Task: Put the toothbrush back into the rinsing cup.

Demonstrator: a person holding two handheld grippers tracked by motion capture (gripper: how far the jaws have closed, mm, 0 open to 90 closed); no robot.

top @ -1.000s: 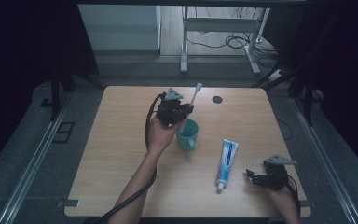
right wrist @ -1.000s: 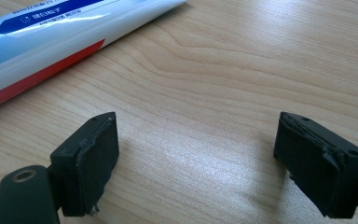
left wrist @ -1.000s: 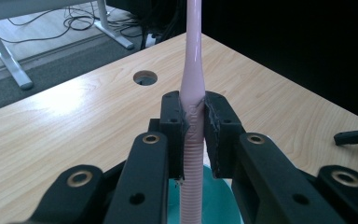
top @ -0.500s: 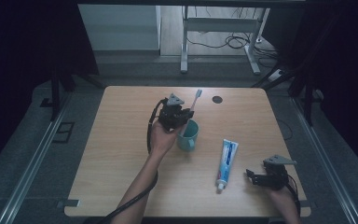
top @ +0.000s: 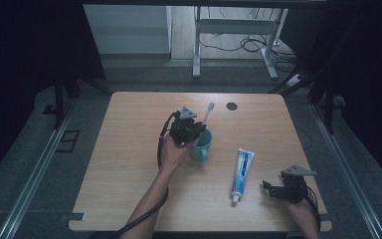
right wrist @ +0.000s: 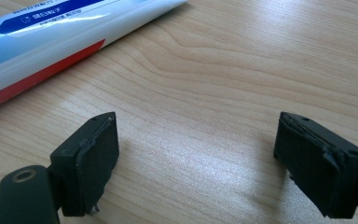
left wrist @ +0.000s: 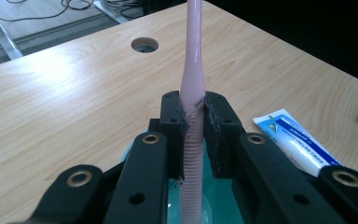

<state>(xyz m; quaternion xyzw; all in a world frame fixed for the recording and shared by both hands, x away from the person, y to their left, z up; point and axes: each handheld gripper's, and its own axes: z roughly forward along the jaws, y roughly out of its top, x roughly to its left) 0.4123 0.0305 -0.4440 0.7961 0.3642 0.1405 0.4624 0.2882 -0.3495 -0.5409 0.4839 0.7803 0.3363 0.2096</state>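
The left gripper sits near the middle of the table, held from below by the left hand; its jaws are clamped on the handle of a pink toothbrush, the pads pressing it from both sides in the left gripper view. The toothbrush stands nearly upright, leaning a little to the far right in the high view, its bristle end up and away from the person; its lower end reaches down into a teal cup that stands on the table directly under the gripper — the cup shows between the jaws, though whether the toothbrush touches its bottom cannot be told.

The right gripper rests low at the near right corner, held by the right hand; its jaws stand wide apart with nothing between them — bare wood lies in the gap in the right gripper view.

A toothpaste tube lies flat on the table between cup and right gripper, lengthwise near to far, cap end toward the person; it is just left of the right gripper and not touching it. In the right gripper view the tube lies at the upper left; a round hole marks the table's far side.
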